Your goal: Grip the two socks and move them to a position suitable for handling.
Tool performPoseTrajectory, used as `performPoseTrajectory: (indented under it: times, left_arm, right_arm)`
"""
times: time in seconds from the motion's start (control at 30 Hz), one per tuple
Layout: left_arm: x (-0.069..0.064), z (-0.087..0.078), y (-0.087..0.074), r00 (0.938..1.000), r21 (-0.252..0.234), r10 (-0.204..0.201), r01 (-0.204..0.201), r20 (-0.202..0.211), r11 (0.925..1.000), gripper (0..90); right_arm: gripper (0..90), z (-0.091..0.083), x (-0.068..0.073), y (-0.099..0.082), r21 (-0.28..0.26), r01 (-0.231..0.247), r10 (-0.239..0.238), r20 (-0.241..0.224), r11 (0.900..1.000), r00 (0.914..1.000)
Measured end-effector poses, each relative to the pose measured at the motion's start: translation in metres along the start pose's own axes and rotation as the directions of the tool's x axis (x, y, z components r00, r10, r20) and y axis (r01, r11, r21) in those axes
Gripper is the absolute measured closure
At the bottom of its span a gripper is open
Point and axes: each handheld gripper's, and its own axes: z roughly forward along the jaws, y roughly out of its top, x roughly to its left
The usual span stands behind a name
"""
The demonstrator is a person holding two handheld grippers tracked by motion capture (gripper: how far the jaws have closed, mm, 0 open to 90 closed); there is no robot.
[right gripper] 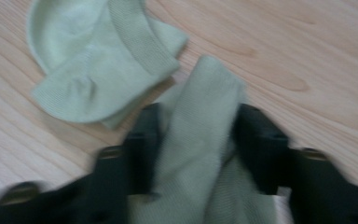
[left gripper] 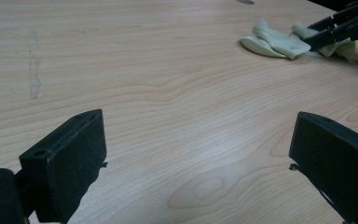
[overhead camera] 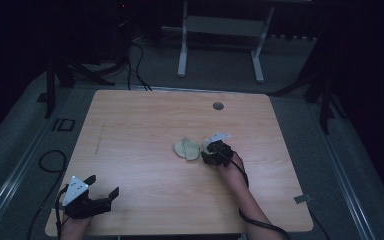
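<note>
Right tongs (right gripper: 193, 140) pinch a sock (right gripper: 200, 135) mid-length; left tongs (left gripper: 196, 158) gape empty. Light, floppy stuff — I'd grab the cuff.

Dim lab: bare table (overhead camera: 145, 125), floor cables (overhead camera: 137, 65)

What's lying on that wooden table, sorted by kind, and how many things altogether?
Pale green fabric socks: 2, one lying folded on the table, one between the right gripper's jaws
Black handheld grippers: 2, left, right
Total: 4
</note>
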Motion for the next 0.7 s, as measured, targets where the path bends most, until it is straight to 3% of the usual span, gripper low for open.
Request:
performPoseTrajectory:
  times: [0.1, 0.2, 0.37, 0.7]
  left_arm:
    - [-0.001, 0.0, 0.0, 1.0, 0.0, 0.003, -0.003, 0.004, 1.0, 4.0]
    - [-0.001, 0.001, 0.0, 1.0, -0.001, 0.0, 0.0, 0.007, 1.0, 4.0]
    - [0.0, 0.001, 0.0, 1.0, 0.0, -0.004, 0.004, 0.006, 1.0, 4.0]
    - [-0.002, 0.001, 0.001, 1.0, 0.001, -0.003, 0.003, 0.009, 1.0, 4.0]
  right_arm:
    - [70.9, -0.002, 0.002, -0.002, 0.0, 0.024, -0.024, 0.042, 0.9997, 0.9988]
    - [77.7, -0.002, 0.005, -0.001, 0.014, 0.035, -0.036, 0.083, 0.9993, 0.9959]
    - [78.8, -0.009, 0.004, 0.002, -0.002, 0.01, -0.01, 0.074, 0.9999, 0.9972]
    - [79.1, -0.062, 0.014, 0.014, -0.109, 0.012, -0.01, 0.025, 0.9939, 0.9996]
